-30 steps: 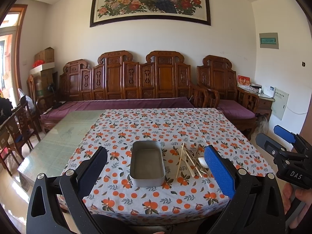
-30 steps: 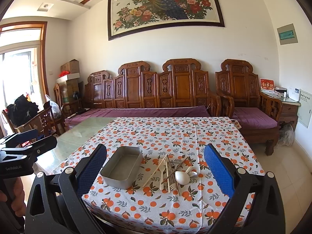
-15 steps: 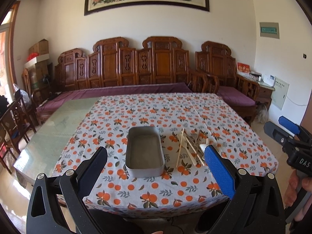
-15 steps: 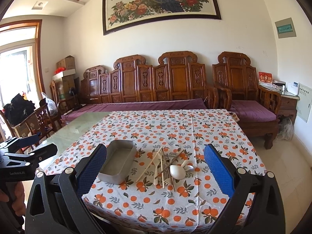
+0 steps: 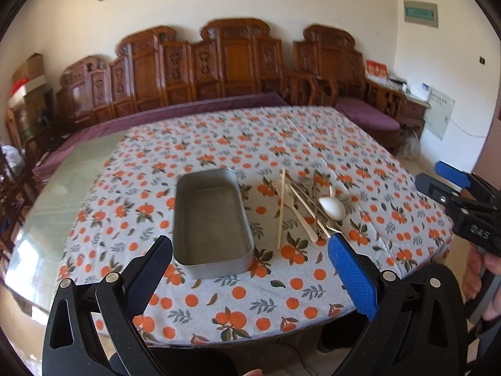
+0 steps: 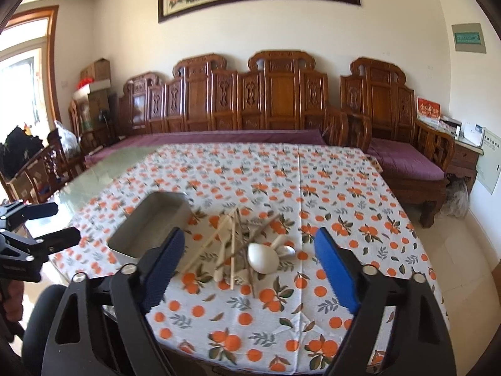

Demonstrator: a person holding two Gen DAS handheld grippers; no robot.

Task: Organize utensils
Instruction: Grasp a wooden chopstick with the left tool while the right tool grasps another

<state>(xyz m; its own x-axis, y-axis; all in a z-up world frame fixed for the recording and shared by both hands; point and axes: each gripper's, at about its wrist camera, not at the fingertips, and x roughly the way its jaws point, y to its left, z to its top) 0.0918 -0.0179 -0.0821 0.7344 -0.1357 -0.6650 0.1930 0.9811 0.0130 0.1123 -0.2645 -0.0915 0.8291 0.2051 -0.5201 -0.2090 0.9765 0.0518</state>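
Note:
An empty grey metal tray (image 5: 184, 219) lies lengthwise on the orange-print tablecloth (image 5: 281, 297). Just right of it is a loose pile of utensils (image 5: 300, 200): pale chopsticks, wooden spoons, metal spoons and a white ceramic spoon (image 5: 332, 207). My left gripper (image 5: 250, 247) hangs open above the table's near edge, in front of the tray, with nothing in it. In the right wrist view the tray (image 6: 150, 222) is at left and the pile (image 6: 231, 244) with the white spoon (image 6: 262, 257) is straight ahead. My right gripper (image 6: 250, 238) hovers short of the pile, its jaws closing, with nothing pressed between them.
Bare glass tabletop (image 5: 62, 188) shows left of the cloth. A carved wooden sofa (image 5: 235, 62) with purple cushions runs behind the table. Wooden chairs (image 6: 40, 169) stand at far left. A hand (image 5: 482, 269) holds the right gripper at the left wrist view's right edge.
Both grippers have come down and closer to the table, so the tray and the pile look larger. The right gripper's jaws have narrowed. Nothing on the table has moved.

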